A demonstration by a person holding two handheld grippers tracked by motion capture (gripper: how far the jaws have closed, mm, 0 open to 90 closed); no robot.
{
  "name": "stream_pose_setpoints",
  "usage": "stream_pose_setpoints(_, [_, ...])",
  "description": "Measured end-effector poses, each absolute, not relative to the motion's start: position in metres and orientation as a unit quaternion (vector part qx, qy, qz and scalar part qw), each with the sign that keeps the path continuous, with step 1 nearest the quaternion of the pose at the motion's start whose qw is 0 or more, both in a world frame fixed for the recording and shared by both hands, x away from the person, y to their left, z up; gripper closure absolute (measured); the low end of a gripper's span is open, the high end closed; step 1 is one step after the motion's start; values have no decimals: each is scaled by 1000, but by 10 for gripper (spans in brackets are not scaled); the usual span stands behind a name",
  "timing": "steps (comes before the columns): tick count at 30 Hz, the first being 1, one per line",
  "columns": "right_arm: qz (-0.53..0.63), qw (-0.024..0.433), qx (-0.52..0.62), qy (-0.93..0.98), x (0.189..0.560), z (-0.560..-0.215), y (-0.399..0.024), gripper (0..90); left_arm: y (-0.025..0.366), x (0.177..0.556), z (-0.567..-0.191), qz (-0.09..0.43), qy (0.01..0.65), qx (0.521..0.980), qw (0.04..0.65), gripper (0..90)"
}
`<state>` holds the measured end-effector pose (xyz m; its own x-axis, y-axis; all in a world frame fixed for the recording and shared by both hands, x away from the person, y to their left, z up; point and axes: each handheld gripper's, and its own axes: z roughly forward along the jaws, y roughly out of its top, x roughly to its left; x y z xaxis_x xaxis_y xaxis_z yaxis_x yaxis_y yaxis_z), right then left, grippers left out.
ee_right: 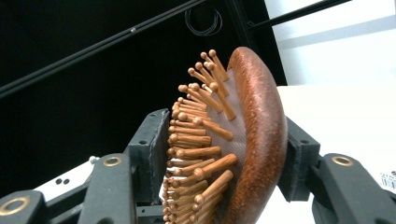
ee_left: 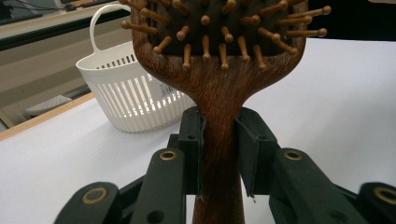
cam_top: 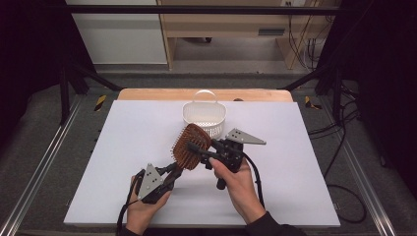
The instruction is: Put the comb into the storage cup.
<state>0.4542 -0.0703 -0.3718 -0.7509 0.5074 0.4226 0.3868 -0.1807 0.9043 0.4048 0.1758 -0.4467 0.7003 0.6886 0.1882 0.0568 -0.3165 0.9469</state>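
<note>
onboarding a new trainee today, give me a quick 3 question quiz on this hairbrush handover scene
1. True or false: the left gripper is shut on the neck of the wooden hairbrush.
2. Which part of the hairbrush sits between the right gripper's jaws? A) handle end B) head, bristles against one jaw C) nothing
3. What stands on the table behind the hairbrush?

Key: 1 true; 2 B; 3 a white slatted basket with a handle, upright.
</note>
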Motion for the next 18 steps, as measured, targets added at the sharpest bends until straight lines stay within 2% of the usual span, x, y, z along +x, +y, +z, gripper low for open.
stream_pose_setpoints(18, [681, 58, 349, 641, 452, -368, -64, 515, 177, 407, -448, 292, 254, 749, 537, 724])
